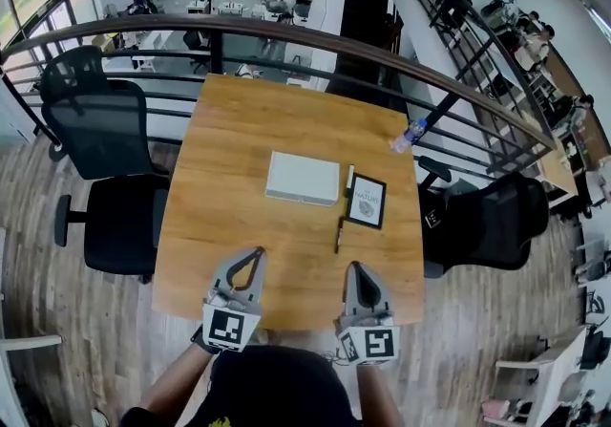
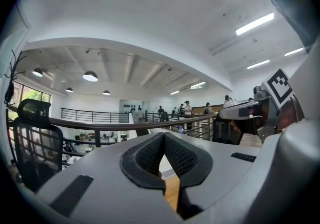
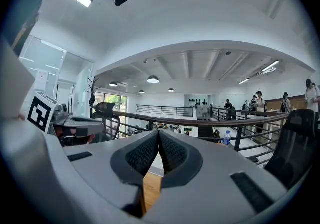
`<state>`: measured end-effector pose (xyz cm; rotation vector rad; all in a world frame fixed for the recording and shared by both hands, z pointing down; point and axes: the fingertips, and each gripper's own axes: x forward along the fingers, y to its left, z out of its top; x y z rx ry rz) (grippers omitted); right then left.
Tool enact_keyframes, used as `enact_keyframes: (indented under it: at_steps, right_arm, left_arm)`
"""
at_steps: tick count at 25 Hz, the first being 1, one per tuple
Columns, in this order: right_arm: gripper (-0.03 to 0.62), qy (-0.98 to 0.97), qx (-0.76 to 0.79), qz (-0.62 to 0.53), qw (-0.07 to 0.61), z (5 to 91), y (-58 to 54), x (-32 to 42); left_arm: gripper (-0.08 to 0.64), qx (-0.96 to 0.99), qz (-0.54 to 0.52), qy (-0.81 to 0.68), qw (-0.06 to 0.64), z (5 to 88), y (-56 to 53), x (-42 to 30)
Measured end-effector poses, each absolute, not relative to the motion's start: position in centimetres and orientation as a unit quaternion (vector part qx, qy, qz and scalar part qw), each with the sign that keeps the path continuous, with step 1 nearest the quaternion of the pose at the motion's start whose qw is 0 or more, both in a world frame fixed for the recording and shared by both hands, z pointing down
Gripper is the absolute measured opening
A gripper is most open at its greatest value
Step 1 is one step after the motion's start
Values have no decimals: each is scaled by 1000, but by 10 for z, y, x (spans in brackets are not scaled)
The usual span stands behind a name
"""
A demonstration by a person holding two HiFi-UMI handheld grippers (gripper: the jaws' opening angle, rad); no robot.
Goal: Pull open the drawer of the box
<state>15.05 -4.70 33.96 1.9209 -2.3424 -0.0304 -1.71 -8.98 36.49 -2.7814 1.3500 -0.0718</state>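
Lying well beyond left tongs and right tongs: box

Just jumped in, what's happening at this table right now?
The hand-held left tool and right tool are at the near edge of the wooden table, both shut and empty. The white box lies mid-table ahead of them, untouched and looking closed. The pull has not started.
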Motion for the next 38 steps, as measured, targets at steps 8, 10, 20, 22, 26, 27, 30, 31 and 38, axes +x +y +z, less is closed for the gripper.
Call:
enact_keyframes:
  at_steps: [8,10,20,22,26,27,30,31,38]
  right_arm:
    - [-5,-776,627,0,71,370,-96,139]
    - [-5,-772,631,2,71,380,-105,144]
    - [84,-769,633,48,79,429,-143,152]
    - [158,-773,625,67,84,441,-147,149]
    - [190,-773,622,78,98,462,-154,147]
    - [192,-773,621,82,100,467,-157,147]
    - [192,-768,625,90,107,485,-166,147]
    - [192,-765,627,92,112,493,-170,147]
    - [190,-745,644,113,132,553,-200,143]
  left_arm:
    - [17,-887,-16,460,20,385,-124,-29]
    - [17,-885,-42,462,34,399,-128,-30]
    - [17,-881,-54,469,18,434,-141,-30]
    - [17,-881,-53,470,12,436,-138,-28]
    - [17,-883,-61,464,14,441,-136,-24]
    - [17,-883,-63,464,16,442,-136,-25]
    - [17,-884,-65,462,18,444,-135,-26]
    - [17,-884,-65,462,16,447,-134,-26]
    - [17,-882,-81,463,-27,482,-128,-31]
